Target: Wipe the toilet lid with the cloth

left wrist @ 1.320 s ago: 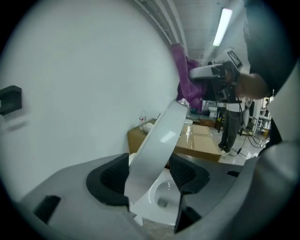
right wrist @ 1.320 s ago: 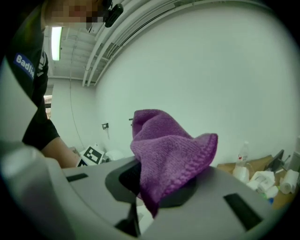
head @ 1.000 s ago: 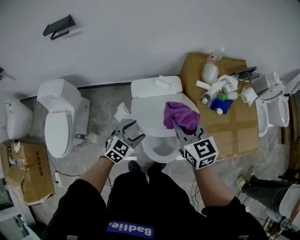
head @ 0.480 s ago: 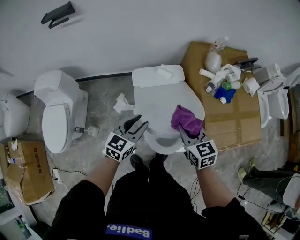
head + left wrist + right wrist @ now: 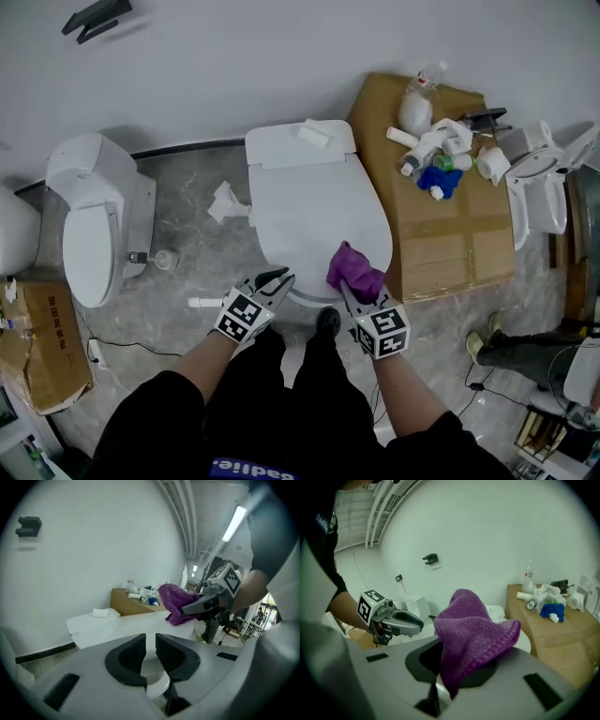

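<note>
Right tool [image 5: 354,295] lowered cloth [image 5: 353,270] to toilet lid [image 5: 309,211].

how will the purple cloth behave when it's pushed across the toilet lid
Probably floppy: the cloth droops in folds over the right gripper. Likely light, carried by one pinched part. Its looped weave may bunch on the smooth lid.

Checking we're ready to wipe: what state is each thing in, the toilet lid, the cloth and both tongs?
toilet lid: down, closed.
purple cloth: bunched, clamped, over the lid's front edge.
right tongs: shut on the purple cloth.
left tongs: closing, narrow gap, nothing between them.
</note>
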The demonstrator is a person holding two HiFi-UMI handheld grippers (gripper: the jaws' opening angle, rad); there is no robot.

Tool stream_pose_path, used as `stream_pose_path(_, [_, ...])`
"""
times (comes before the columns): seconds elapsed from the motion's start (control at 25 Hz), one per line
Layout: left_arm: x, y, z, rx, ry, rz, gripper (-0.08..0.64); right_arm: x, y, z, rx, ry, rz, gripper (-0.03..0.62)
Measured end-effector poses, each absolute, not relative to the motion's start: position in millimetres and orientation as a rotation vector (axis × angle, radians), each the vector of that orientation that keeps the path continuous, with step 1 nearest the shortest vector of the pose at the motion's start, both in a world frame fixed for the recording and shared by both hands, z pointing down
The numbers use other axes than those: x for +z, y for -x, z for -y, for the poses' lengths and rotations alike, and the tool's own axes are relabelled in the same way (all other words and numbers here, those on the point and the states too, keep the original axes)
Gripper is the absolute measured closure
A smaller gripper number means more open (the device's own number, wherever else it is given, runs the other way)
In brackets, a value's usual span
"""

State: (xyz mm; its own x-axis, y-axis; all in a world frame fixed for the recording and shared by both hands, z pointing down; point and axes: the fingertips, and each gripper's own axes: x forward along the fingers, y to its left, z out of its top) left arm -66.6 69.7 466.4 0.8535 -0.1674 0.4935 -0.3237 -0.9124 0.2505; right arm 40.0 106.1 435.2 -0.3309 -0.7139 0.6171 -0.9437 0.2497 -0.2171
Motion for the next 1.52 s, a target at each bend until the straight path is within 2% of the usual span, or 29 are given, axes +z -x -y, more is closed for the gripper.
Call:
stream_pose_path(0.44, [555.3,69.2,-116.5,0.831,-2.524,0.600,0.486,524.7,-31.2,-157.0,0.967,-1.171,2.255,0.537])
stream_pose_path(0.76, [603.0,71.2,-129.9,0.801,-2.470,0.667,0.499,574.1,-29.6,-171.9,1.016,-0.994,2.264,0.537])
stream_pose_path(1.52, [684.8,63.5,-127.2,0.748,-2.395,0.675,0.502,681.9,-25.7,-178.1,0.989,-0.993,2.272,0.537])
